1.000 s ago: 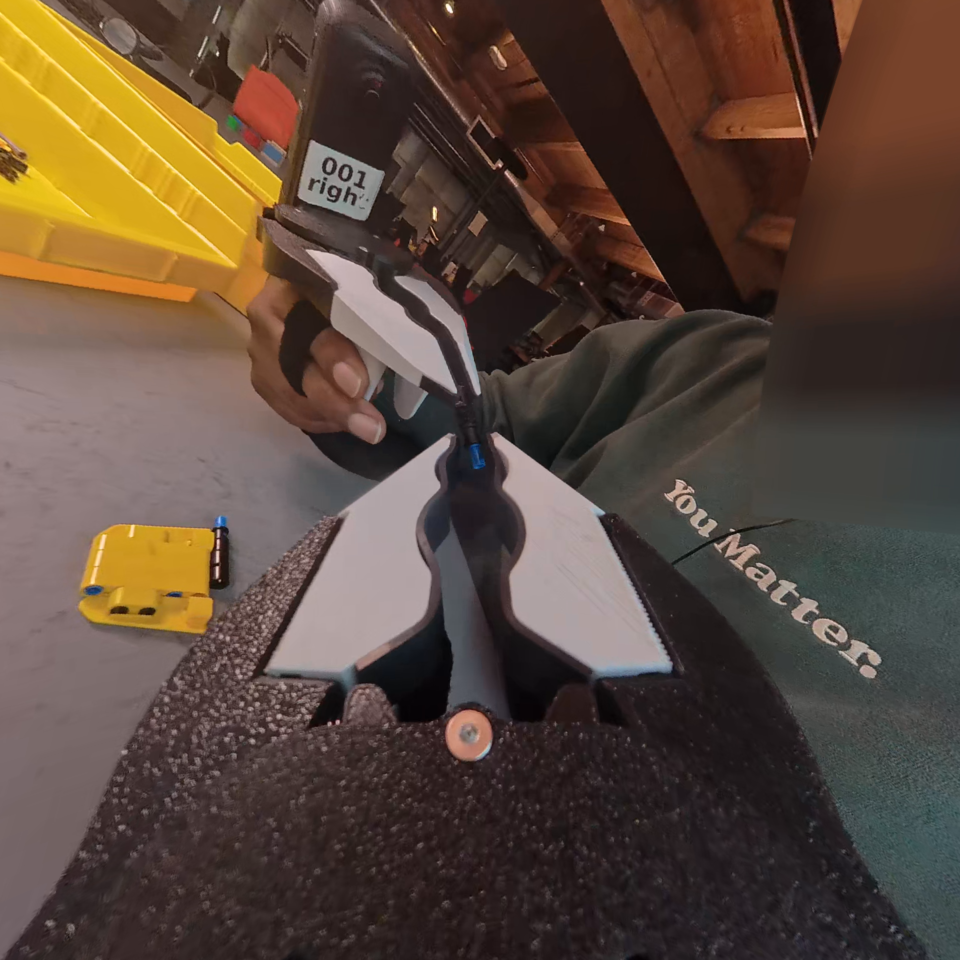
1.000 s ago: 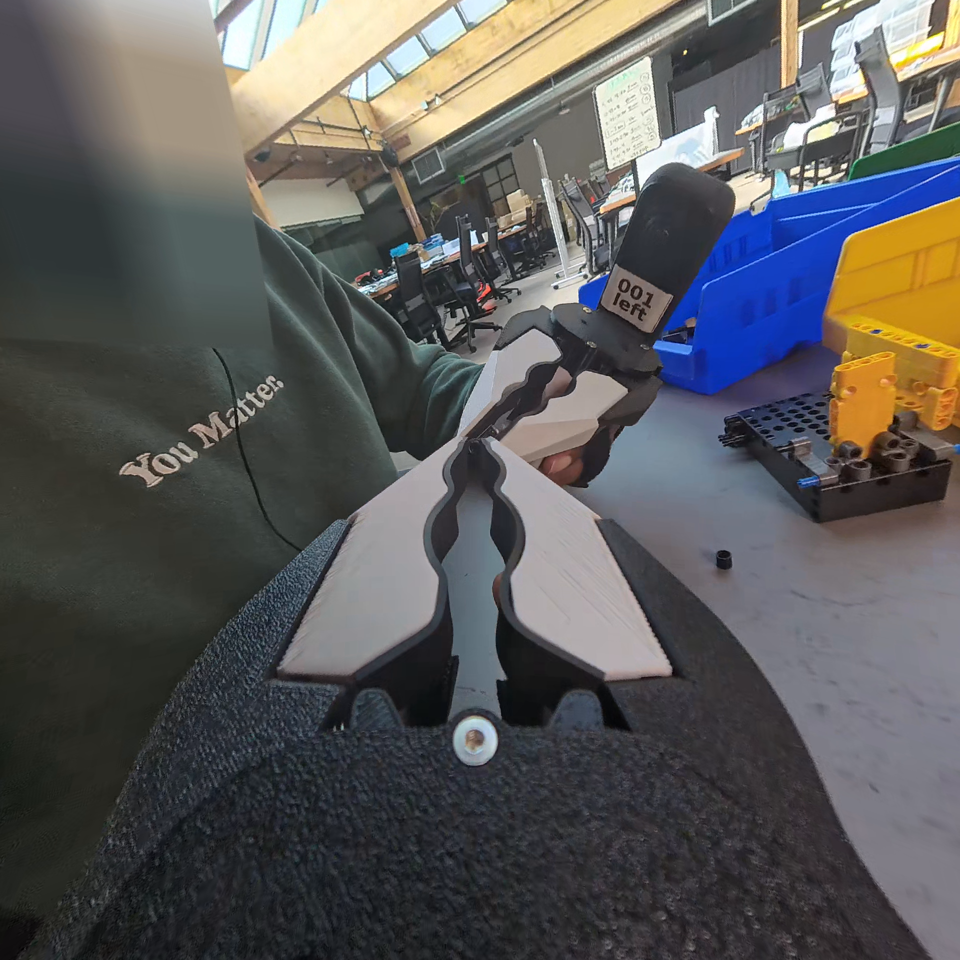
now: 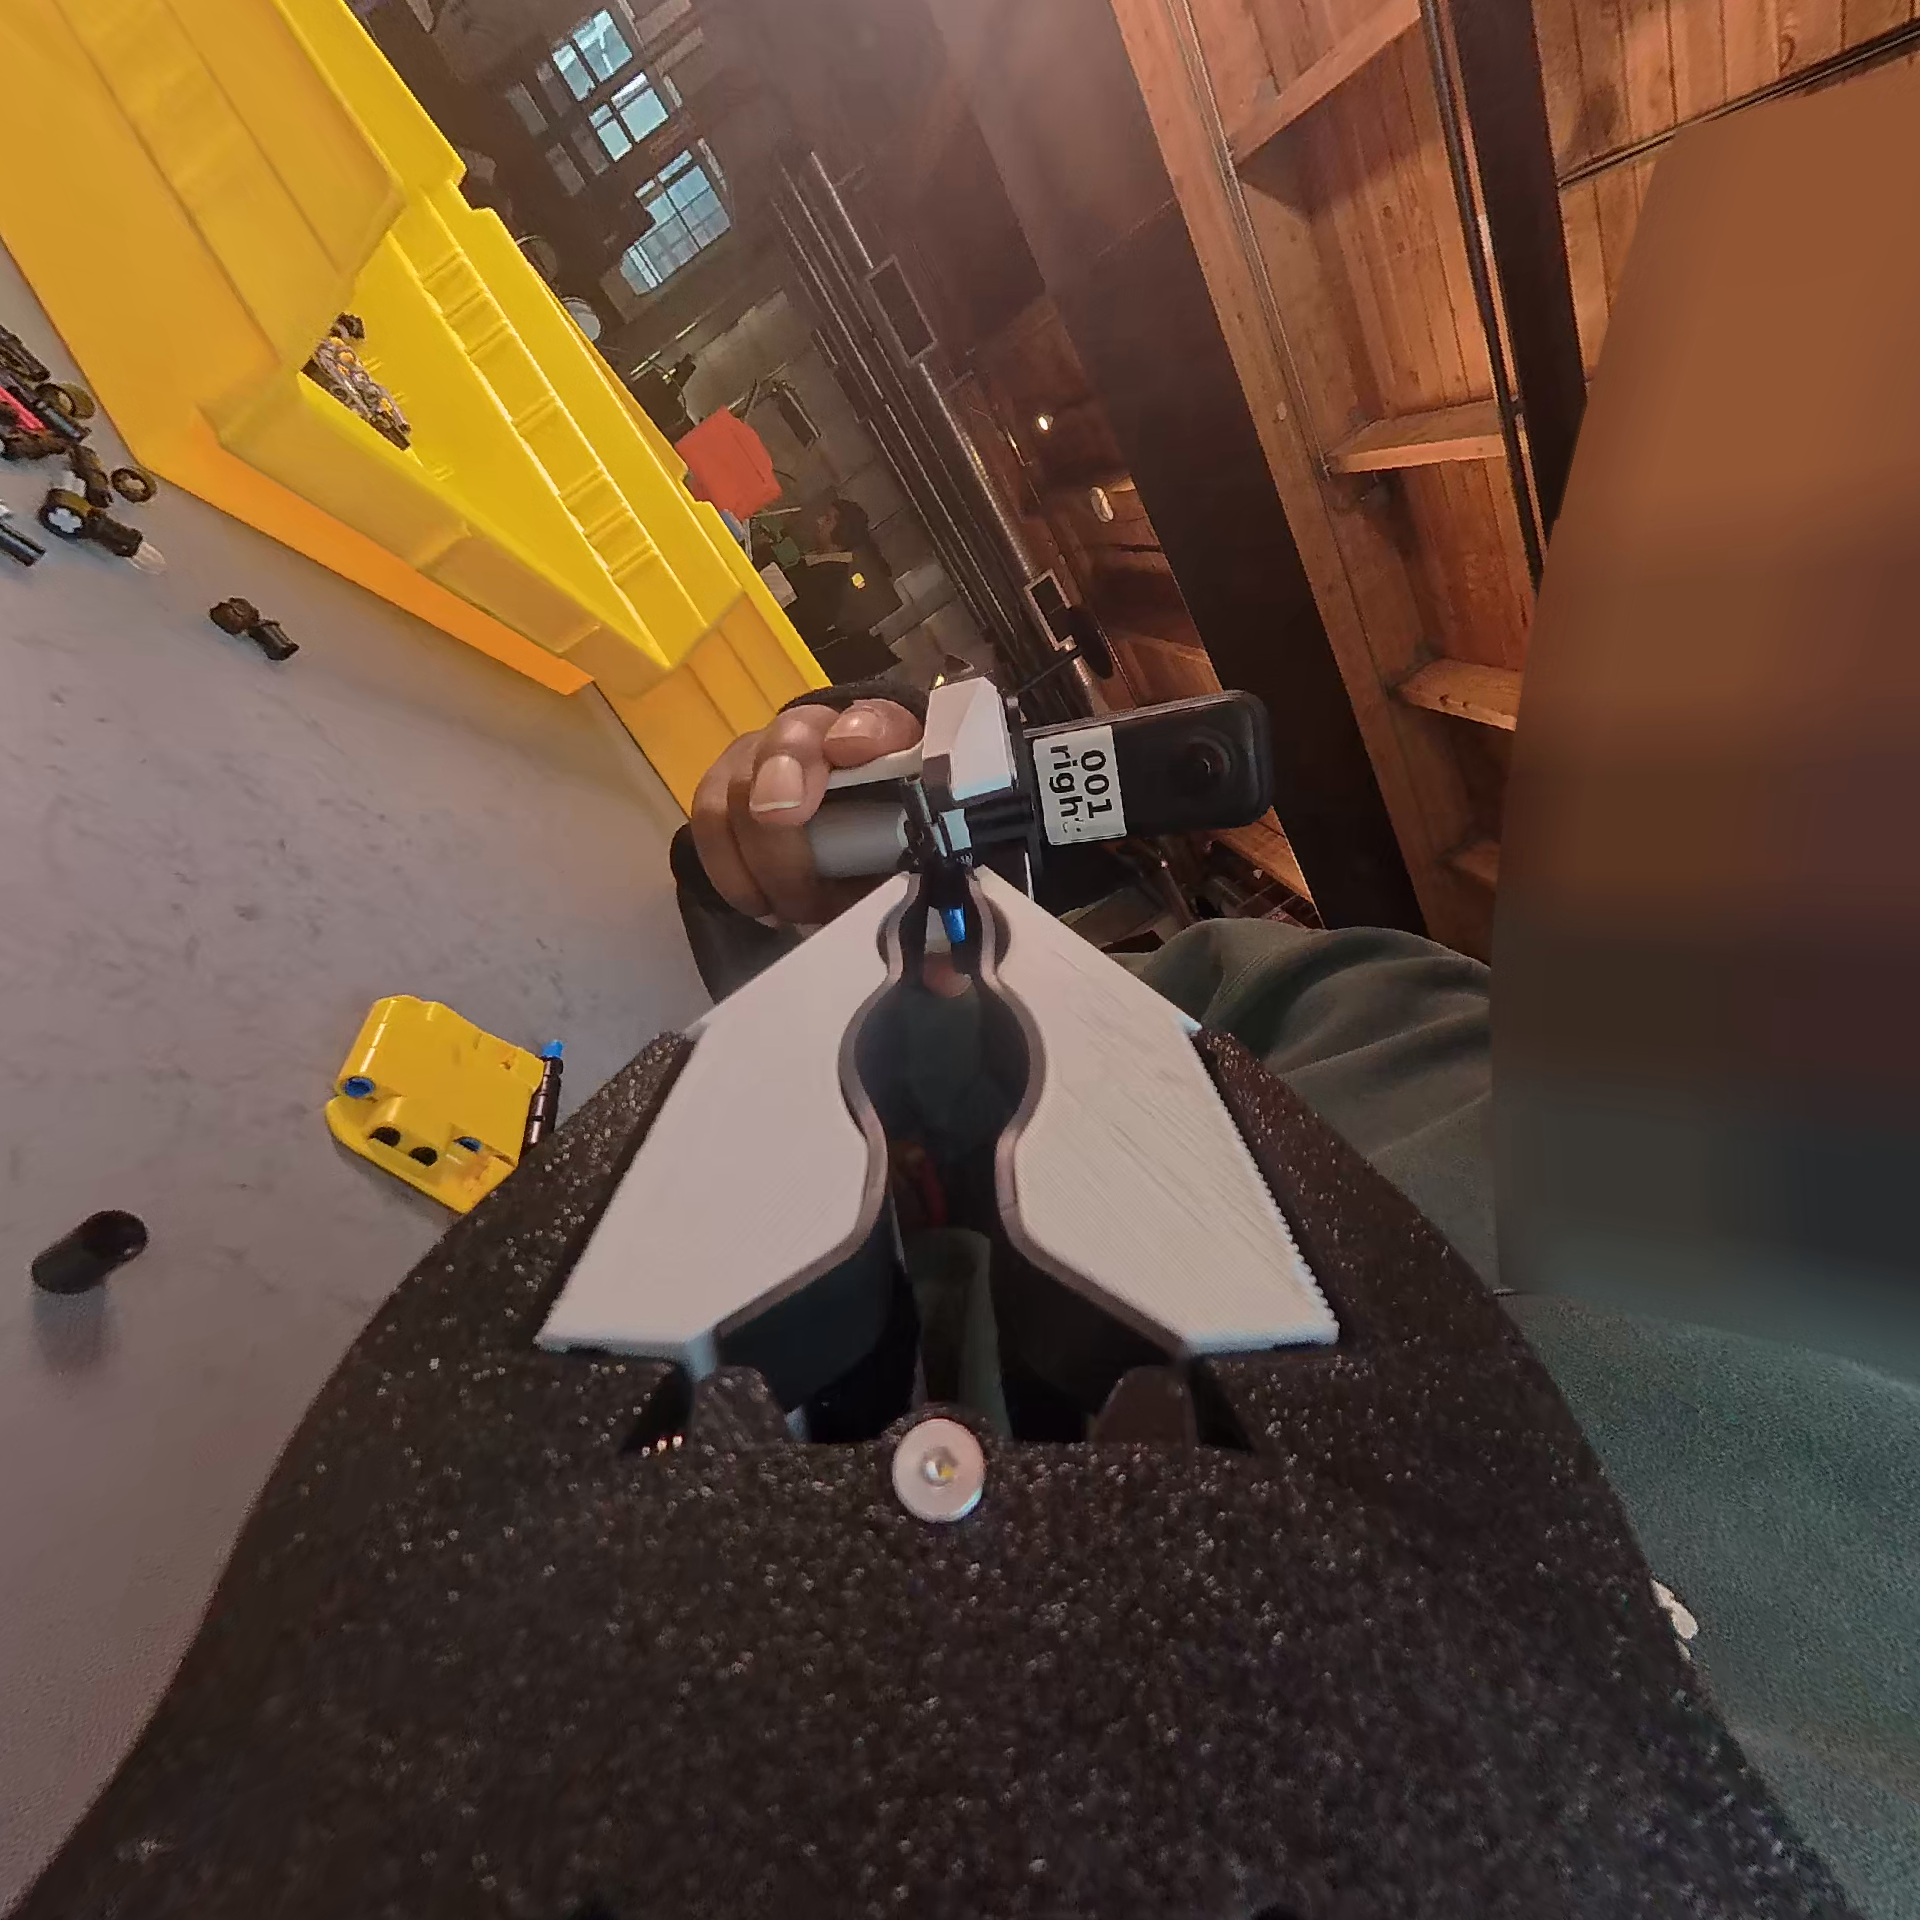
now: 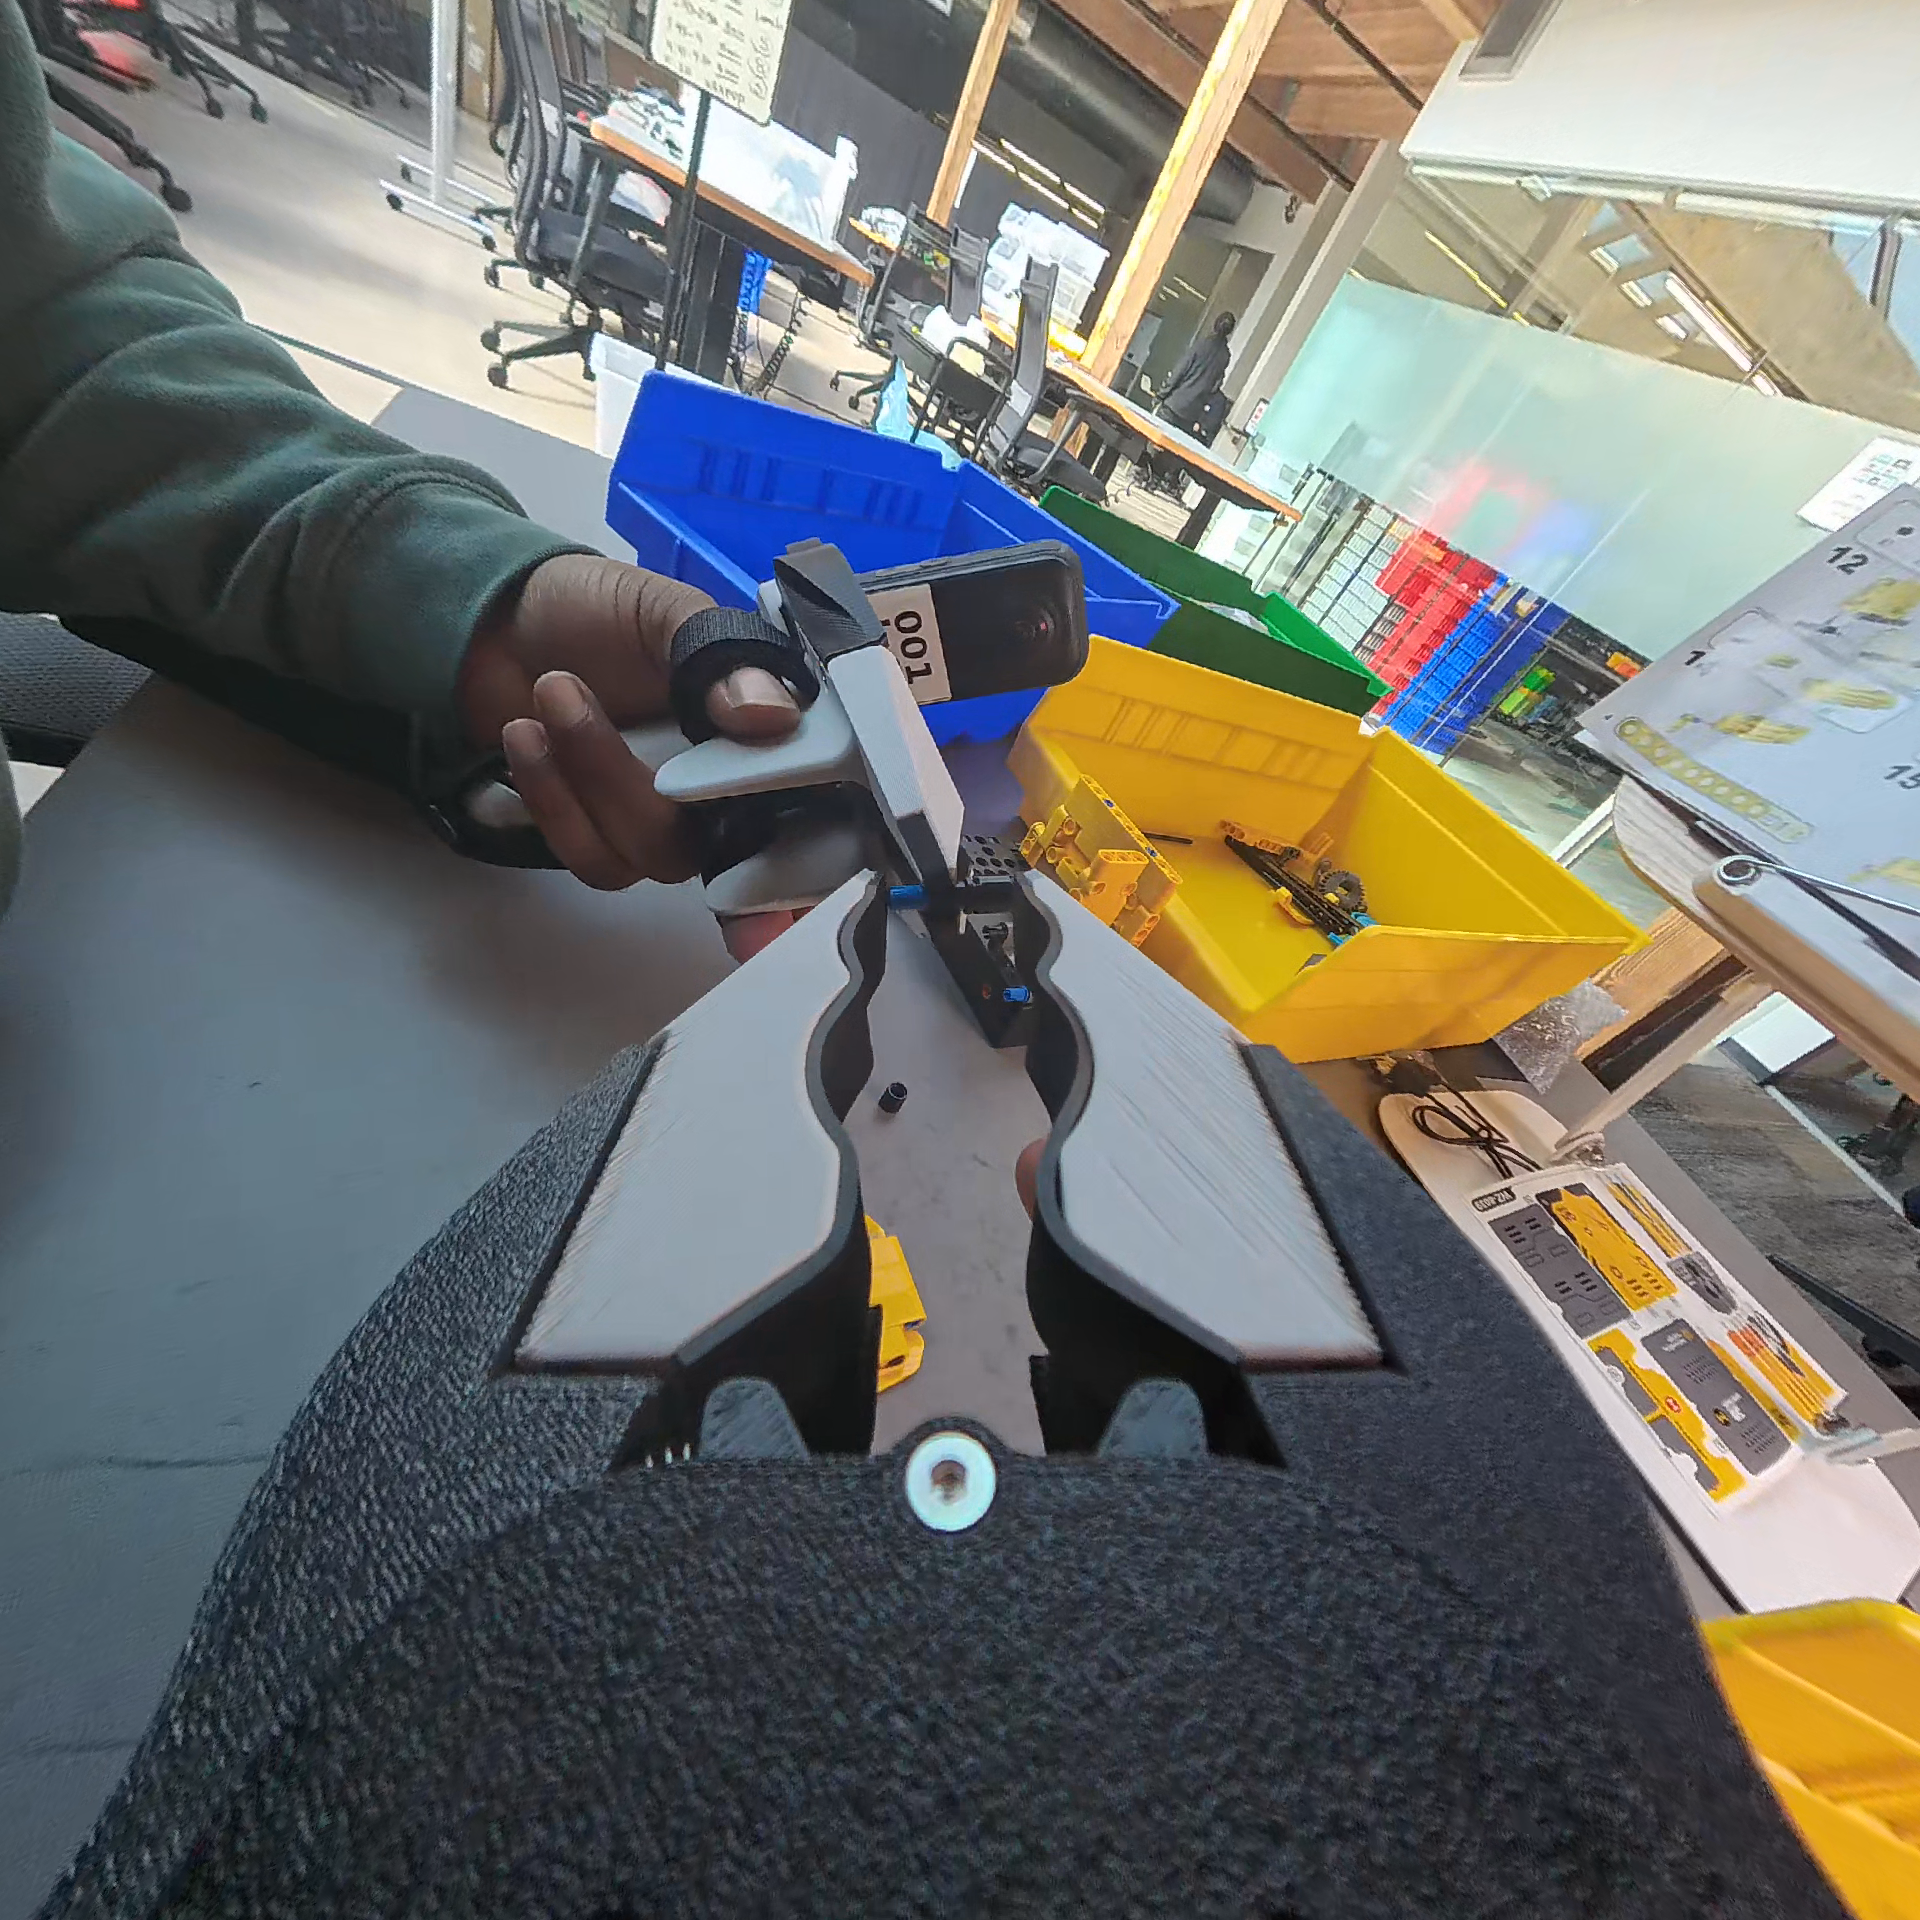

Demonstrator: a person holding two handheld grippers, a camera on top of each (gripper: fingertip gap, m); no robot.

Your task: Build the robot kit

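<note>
Now the left gripper [image 3: 940, 902] is pinching a small black pin with a blue end [image 3: 951, 923]; its jaws are closed tight on the pin, right at the tips, up in the air above the grey surface [image 3: 208, 831]; the right gripper [image 4: 945, 883] is pointing at it from the other side, tip to tip, and its jaws are standing partly apart with nothing clearly pinched between them; a black block with blue pegs [image 4: 992, 966] is showing in that gap, but I cannot tell if the jaws are touching it; the right hand [image 3: 769, 810] and the left hand [image 4: 603, 727] are squeezing the handles, and a green sleeve [image 4: 260, 499] is reaching in; a flat yellow block [image 3: 431, 1117] is lying on the surface near the left gripper, with a short black tube [image 3: 88, 1247] a little way off; a tiny black ring [image 4: 891, 1096] is sitting under the right gripper; a yellow bin [image 4: 1455, 935] with small parts is waiting just past the tips, beside a blue bin [image 4: 831, 499]; picture sheets [image 4: 1662, 1340] are lying to the right.
</note>
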